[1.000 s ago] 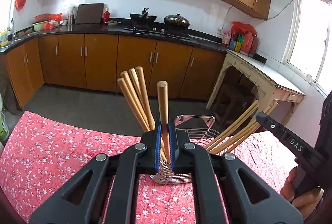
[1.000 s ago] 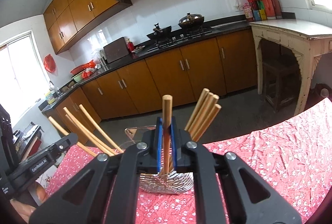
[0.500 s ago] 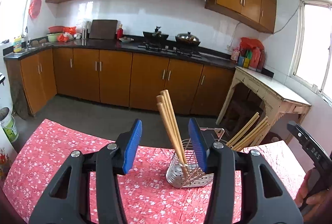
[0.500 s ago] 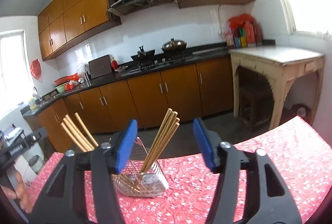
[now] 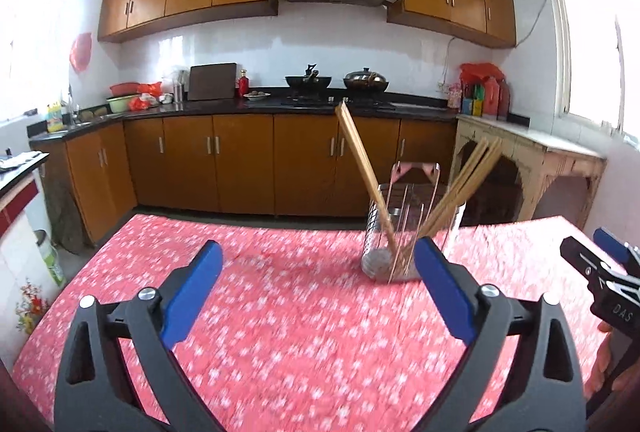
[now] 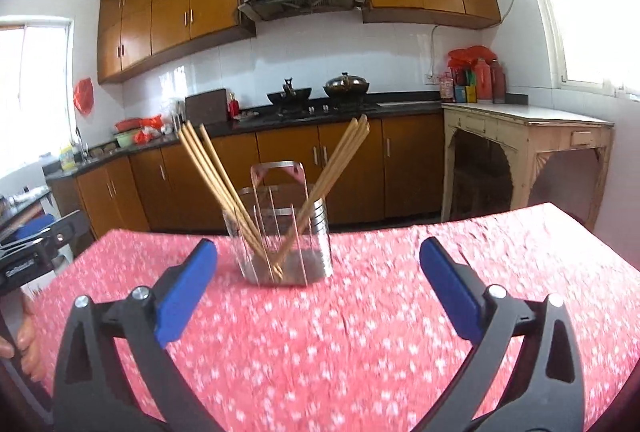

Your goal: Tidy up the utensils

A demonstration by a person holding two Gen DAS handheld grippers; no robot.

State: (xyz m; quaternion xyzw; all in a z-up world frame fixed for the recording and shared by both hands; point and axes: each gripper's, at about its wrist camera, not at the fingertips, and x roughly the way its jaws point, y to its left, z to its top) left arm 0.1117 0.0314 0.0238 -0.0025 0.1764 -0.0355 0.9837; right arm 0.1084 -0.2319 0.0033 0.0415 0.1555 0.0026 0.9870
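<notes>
A metal wire utensil holder (image 5: 404, 232) stands on the red flowered tablecloth (image 5: 280, 312). It holds two bunches of wooden chopsticks (image 5: 360, 176), one leaning left and one leaning right. The holder also shows in the right wrist view (image 6: 286, 236) with its chopsticks (image 6: 216, 184). My left gripper (image 5: 320, 296) is open and empty, drawn back in front of the holder. My right gripper (image 6: 316, 288) is open and empty, also back from the holder. The right gripper's tip shows at the left view's right edge (image 5: 600, 272).
The table's far edge (image 5: 320, 222) drops to the kitchen floor. Brown cabinets (image 5: 240, 168) and a black counter with a stove run along the far wall. A pale wooden side table (image 6: 528, 152) stands at the right.
Both grippers were shut on a chopstick over the holder. They opened, left the chopsticks in the holder, and pulled back and apart from it.
</notes>
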